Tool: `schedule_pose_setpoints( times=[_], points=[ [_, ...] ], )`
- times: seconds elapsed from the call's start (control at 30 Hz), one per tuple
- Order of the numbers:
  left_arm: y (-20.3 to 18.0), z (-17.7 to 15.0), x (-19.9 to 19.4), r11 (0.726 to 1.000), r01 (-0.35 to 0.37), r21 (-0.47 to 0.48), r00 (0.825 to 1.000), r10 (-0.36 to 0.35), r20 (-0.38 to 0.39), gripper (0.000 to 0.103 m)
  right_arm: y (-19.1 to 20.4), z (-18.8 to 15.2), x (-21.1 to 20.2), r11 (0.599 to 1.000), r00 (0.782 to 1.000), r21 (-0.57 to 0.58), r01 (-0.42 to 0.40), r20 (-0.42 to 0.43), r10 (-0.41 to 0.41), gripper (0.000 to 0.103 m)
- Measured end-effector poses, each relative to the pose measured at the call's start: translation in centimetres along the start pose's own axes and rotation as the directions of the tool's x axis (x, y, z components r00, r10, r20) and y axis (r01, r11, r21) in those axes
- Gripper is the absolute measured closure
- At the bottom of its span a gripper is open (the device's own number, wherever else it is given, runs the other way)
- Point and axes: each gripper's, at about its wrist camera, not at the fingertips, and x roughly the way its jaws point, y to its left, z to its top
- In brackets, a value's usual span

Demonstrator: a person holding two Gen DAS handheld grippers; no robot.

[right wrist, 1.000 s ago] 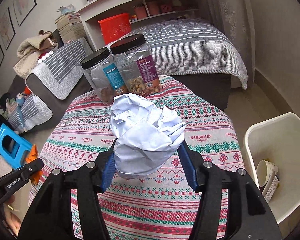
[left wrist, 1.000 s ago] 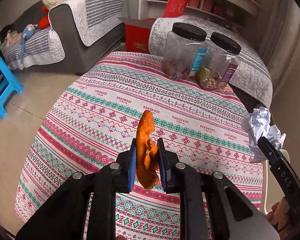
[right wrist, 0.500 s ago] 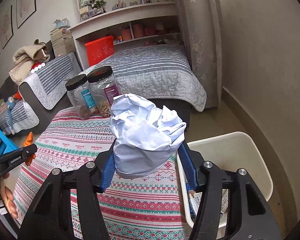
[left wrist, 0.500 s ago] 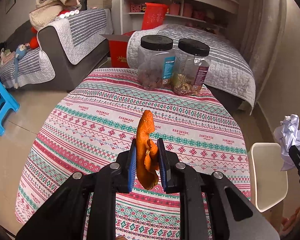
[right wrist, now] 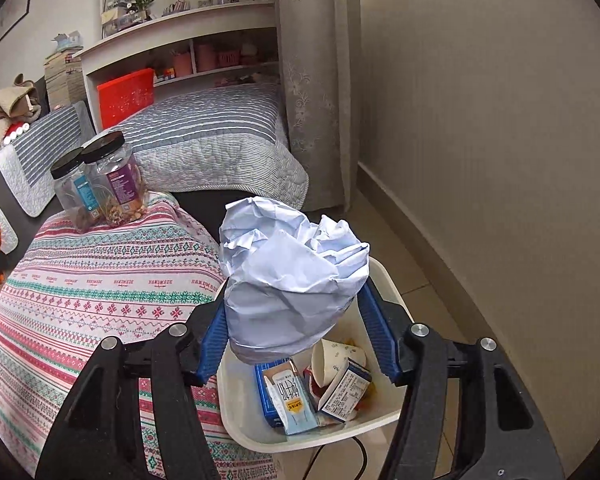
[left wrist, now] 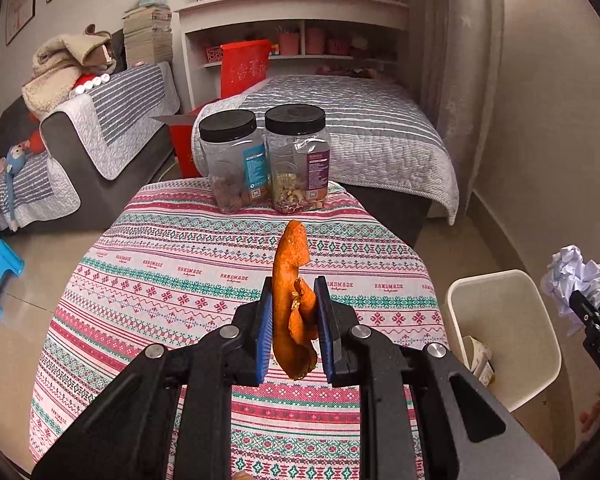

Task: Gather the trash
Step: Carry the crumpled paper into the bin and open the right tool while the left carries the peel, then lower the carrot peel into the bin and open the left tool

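Left gripper (left wrist: 293, 322) is nearly closed, blue pads clamped on a strip of orange peel (left wrist: 291, 280) that stands upright between them, over the worktop (left wrist: 160, 280) with its red-green patterned cloth.

Right gripper (right wrist: 296, 320) sits above the white trash bin (right wrist: 384, 280), which stands on the floor just beside the worktop edge. Its jaws have just been opening, and the crumpled paper ball (right wrist: 288, 276) is still between them. The left pad touches the ball; a gap shows at the right pad, so the grip looks released or nearly so. In the left wrist view the same ball (left wrist: 574, 276) shows at the far right, above and beyond the bin (left wrist: 500, 320).

Inside the bin: a paper cup (right wrist: 336, 360), a blue carton (right wrist: 280, 396), a small white box (right wrist: 346, 392).

Two clear jars with black lids stand side by side, touching, at the far worktop edge: the left jar (left wrist: 234, 168) has a teal label, the right jar (left wrist: 300, 164) a purple label; both hold snacks at the bottom.

A bed (left wrist: 360, 136) with a grey striped quilt lies behind the worktop.
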Motion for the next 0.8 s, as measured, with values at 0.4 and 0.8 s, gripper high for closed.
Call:
schedule_pose_setpoints(
  times=[0.4, 0.8],
  points=[
    [-10.8, 0.6, -1.2, 0.97, 0.229, 0.084, 0.973, -0.23, 0.002, 0.083, -7.3, -0.3, -3.3, 0.98, 0.988, 0.163, 0.116, 0.081, -0.13, 0.007],
    [-20.2, 1.1, -0.8, 0.893, 0.447, 0.044, 0.893, -0.444, -0.072, 0.037, -13.0, -0.6, -6.0, 0.93, 0.967, 0.318, 0.184, 0.111, -0.229, 0.007]
  ],
)
